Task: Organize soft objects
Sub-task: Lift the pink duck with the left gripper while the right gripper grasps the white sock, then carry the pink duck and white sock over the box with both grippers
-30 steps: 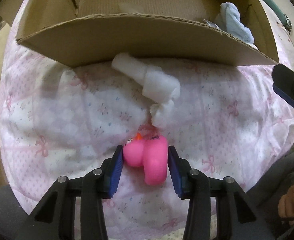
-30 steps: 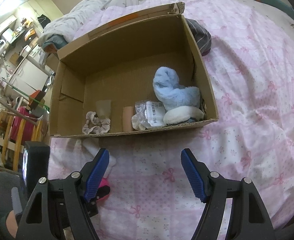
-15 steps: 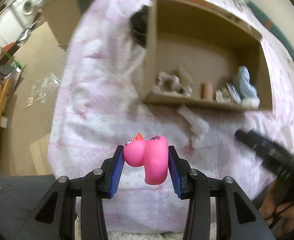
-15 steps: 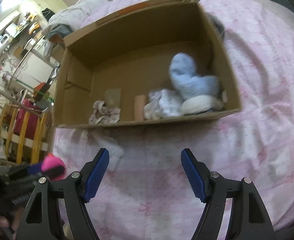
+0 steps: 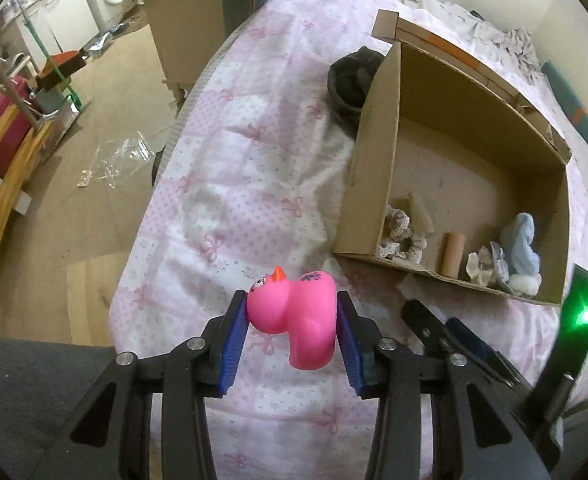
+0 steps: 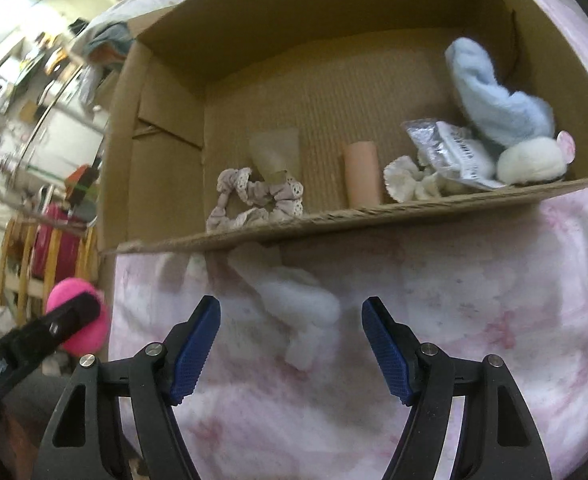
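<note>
Above pink bedding (image 5: 230, 184), left fingers (image 5: 234, 332) clamp a glossy pink duck (image 5: 298, 316); right fingers (image 6: 196, 346) gape.

The right gripper (image 6: 290, 344), fingers (image 6: 196, 344) spread, hangs over a white sock (image 6: 298, 308) beside the cardboard box (image 6: 374, 212).

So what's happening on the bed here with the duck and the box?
A person is sorting soft things into the cardboard box. The left claw is shut on a pink rubber duck, held above the bedspread. The right claw is open, aimed at a white fluffy piece lying just outside the box.
</note>
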### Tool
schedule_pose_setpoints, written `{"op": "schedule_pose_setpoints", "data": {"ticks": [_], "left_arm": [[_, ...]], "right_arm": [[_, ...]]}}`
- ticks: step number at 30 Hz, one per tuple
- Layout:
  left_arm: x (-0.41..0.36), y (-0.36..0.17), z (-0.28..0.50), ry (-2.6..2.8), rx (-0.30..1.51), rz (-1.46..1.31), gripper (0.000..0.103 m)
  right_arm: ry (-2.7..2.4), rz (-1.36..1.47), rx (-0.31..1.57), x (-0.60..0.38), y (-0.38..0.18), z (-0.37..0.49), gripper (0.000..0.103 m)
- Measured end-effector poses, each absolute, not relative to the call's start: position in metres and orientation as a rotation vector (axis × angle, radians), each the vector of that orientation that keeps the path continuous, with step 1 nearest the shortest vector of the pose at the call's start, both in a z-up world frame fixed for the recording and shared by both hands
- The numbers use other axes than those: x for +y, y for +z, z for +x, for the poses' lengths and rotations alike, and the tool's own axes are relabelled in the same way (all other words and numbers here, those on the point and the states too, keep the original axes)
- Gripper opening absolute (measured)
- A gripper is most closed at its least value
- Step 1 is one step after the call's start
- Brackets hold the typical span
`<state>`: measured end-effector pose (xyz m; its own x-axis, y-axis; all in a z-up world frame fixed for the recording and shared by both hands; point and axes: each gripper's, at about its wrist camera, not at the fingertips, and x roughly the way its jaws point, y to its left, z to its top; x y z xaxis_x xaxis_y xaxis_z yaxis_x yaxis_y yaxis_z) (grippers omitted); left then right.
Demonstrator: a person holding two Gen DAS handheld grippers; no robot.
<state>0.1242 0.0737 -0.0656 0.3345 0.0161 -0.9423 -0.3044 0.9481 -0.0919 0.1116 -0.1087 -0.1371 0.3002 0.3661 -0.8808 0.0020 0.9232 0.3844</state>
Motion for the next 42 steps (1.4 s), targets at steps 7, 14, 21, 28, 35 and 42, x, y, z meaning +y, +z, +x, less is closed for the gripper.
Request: {"op": "schedule_pose_setpoints", "data": {"ticks": [7,14,21,28,35,42], "left_arm": [[0.071,-0.068,0.126,0.196,1.227,-0.276,0.039],[0.066,-0.070,0.127,0.195,1.228,-0.259,0.039],[0.065,-0.074,0.126,0.196,1.234,-0.249,0.039],[0.061,-0.074,0.124,0.186,1.232,-0.235,0.039],[0.055,-0.076,0.124,0.173,1.236,-0.205,0.039],[0.050,-0.079,0.123,0.168,1.235,-0.179,0.039]], "right_arm": [[0.262,0.308,1.268,-0.105,-0.144,0.119,0.036],[0.306,0.252,1.237,-0.106,-0.129,0.111,0.033],[0.333,0.251,1.234,-0.111,-0.116,0.105,0.033],[0.348,0.243,1.233,-0.132,-0.100,0.091,0.033],[0.357,0.270,1.208,-0.155,-0.081,0.082,0.033],[0.385,0.292,1.188,-0.170,-0.060,0.080,0.033]]}}
